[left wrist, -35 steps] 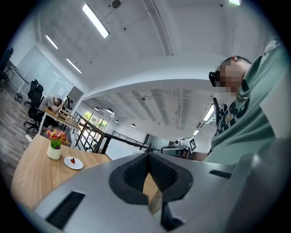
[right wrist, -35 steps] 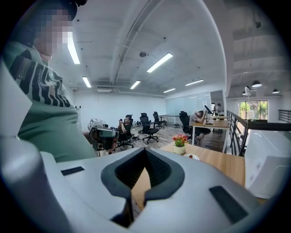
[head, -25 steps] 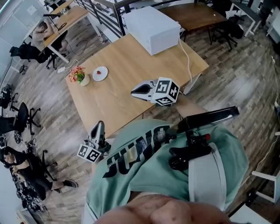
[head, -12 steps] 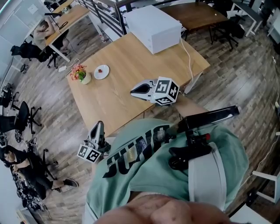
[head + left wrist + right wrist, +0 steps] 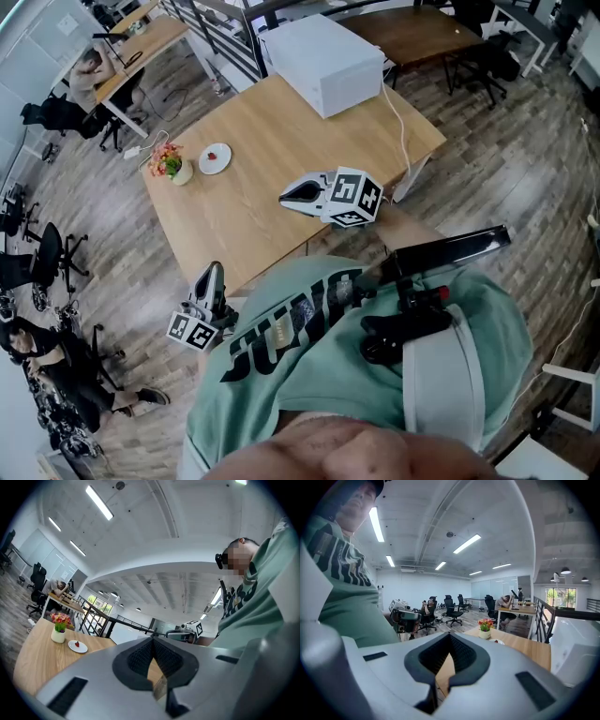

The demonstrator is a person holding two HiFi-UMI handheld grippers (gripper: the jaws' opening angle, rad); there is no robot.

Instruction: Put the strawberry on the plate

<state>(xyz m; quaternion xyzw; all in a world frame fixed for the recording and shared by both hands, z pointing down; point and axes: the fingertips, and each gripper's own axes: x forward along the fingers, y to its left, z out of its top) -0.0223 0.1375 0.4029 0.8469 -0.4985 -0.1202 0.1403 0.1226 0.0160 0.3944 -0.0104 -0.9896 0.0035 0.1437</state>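
Both our jaws together, empty: left gripper [image 5: 209, 272] off the counter [image 5: 281, 141] at seven o'clock, right gripper [image 5: 289, 196] over its near edge. Bare wood ahead; strawberry [image 5: 213, 156] on the plate [image 5: 226, 164] at ten o'clock.

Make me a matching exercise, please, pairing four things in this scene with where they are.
Things:
1. strawberry
2. flower vase
3. white box
4. right tool

Places:
A. over the near part of the table, shut and empty
B. on the plate
C. at the table's far end
D. just left of the plate in the head view

Pairs: 1-B, 2-D, 3-C, 4-A
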